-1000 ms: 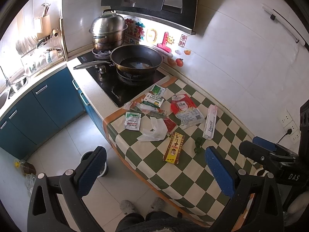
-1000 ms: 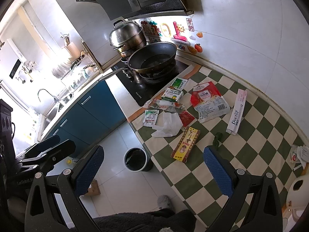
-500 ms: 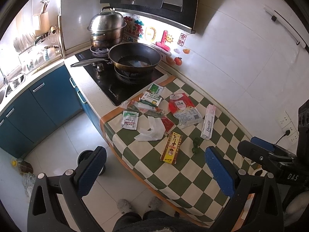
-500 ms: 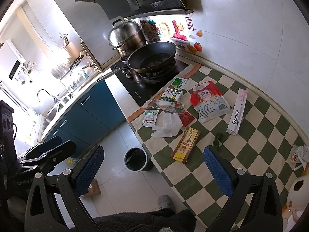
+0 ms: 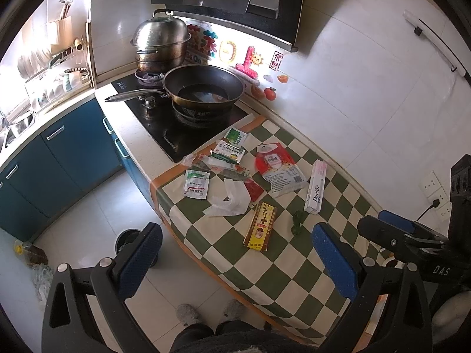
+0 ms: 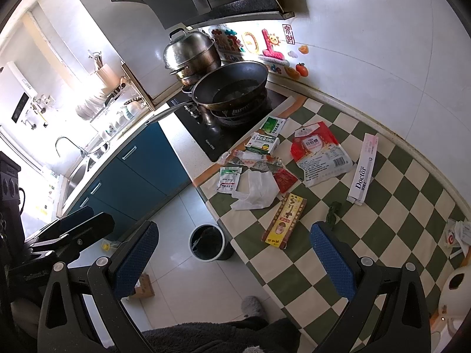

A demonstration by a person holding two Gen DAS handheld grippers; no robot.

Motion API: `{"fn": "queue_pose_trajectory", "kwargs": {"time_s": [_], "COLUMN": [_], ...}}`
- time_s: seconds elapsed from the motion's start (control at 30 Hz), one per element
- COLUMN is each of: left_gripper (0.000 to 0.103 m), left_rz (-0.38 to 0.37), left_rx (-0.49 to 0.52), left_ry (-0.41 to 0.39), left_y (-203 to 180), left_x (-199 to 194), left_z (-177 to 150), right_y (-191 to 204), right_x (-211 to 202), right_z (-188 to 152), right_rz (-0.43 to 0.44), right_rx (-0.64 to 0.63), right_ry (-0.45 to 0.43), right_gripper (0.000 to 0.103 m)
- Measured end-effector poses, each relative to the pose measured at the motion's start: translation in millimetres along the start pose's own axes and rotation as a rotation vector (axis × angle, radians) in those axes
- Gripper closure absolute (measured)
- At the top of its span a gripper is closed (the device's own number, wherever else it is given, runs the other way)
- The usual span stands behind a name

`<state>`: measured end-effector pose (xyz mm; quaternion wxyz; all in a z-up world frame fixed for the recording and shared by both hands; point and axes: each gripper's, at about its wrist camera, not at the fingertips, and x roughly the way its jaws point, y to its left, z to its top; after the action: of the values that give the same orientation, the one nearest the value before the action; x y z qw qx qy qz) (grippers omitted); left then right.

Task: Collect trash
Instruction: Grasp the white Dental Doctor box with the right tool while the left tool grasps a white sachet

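Well, both tools are hovering above the desk with nothing in them: the left hand-held gripper is standing spread wide, and the right hand-held gripper is spread just as wide. The trash is lying ahead of the fingers on the checked cloth. Nearest, just beyond the right pair, is sitting the yellow carton (stiff, light, I would guess easy to pinch across its narrow sides). Further ahead, the white plastic wrapper is looking limp and slippery, so a crumpled fold is probably the place to bite. The red-and-white bag and the long white box are lying further off. The bin is waiting on the floor, below and between the right fingers.
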<state>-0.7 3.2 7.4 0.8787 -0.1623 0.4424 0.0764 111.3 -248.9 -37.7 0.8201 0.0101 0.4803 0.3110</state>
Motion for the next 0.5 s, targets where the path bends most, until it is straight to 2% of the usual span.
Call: {"fn": "queue_pose_trajectory", "kwargs": {"time_s": [0.2,0.27,0.37,0.5], "left_gripper": [0.000,0.000,0.000,0.000], "left_rz": [0.012,0.074,0.225,0.333], "left_rx": [0.020,0.044,0.087,0.064], "left_ry": [0.005,-0.008,-0.018,0.024], "left_y": [-2.6,0.6,13.3,51.6], "left_x": [6.1,15.5,45.9,101.4], "left_z": [3.2,9.6,21.8,43.5], "right_y": [-1.0,-1.5,-5.6,-34.4], "right_x": [1.9,4.9,22.4,51.8], "right_z": [0.0,0.0,-2.0,1.7], "right_rz": [-0.020,-0.050,-0.132,-0.238], "right_rx": [0.019,0.053,0.125,0.236], "right_ry": [-0.008,-0.011,-0.015,-0.057], "right_gripper": [0.000,0.000,0.000,0.000]}}
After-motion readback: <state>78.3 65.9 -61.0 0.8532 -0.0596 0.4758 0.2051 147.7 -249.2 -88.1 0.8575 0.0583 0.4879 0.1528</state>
